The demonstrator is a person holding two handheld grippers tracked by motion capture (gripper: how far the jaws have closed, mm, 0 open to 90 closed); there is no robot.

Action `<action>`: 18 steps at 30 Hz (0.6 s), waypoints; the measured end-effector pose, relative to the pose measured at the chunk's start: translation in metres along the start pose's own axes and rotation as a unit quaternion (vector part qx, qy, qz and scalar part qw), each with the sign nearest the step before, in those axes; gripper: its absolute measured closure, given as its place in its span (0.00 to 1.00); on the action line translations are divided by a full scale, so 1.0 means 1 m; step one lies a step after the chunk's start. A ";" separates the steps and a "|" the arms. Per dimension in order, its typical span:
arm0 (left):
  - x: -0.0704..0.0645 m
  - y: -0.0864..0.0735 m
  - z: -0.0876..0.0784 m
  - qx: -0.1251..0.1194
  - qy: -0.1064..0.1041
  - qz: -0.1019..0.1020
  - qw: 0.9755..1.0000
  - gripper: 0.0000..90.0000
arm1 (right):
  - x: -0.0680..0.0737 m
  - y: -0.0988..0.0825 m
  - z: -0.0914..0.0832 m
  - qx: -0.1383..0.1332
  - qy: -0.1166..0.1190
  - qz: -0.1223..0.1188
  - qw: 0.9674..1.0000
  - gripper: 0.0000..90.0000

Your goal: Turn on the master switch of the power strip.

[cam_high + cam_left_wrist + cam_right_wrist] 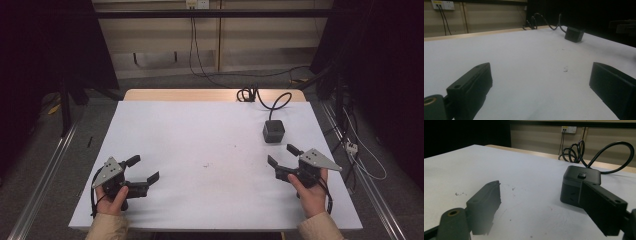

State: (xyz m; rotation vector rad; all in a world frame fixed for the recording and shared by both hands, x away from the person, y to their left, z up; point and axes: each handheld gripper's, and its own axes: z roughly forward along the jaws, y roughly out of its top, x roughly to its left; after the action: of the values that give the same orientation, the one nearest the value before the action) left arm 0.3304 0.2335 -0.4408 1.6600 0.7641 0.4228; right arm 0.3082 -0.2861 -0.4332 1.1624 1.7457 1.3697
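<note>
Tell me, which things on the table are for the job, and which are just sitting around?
For the job:
- black cube box with its cable, standing on the white table
- right gripper, open and nearest the box, not touching it

Just lying about:
- left gripper, open over bare table
- wall socket and floor cables

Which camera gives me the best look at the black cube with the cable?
The right gripper view: the black cube sits close, its top button and front face clear. The high view shows it small from above with its cable. The left gripper view shows it far off.
</note>
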 end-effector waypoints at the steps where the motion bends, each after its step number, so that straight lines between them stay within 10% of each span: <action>1: 0.000 0.000 0.000 -0.001 0.000 0.000 1.000 0.05 | 0.000 0.001 0.001 0.000 -0.001 -0.001 1.000 0.21; 18: -0.001 0.001 0.002 -0.002 -0.005 0.002 1.000 0.05 | -0.013 0.011 0.006 0.005 -0.016 0.011 1.000 0.36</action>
State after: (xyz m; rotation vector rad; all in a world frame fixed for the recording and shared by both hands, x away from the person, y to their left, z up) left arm 0.3315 0.2310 -0.4406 1.6601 0.7521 0.4192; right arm 0.3216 -0.2943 -0.4249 1.2068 1.7238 1.3499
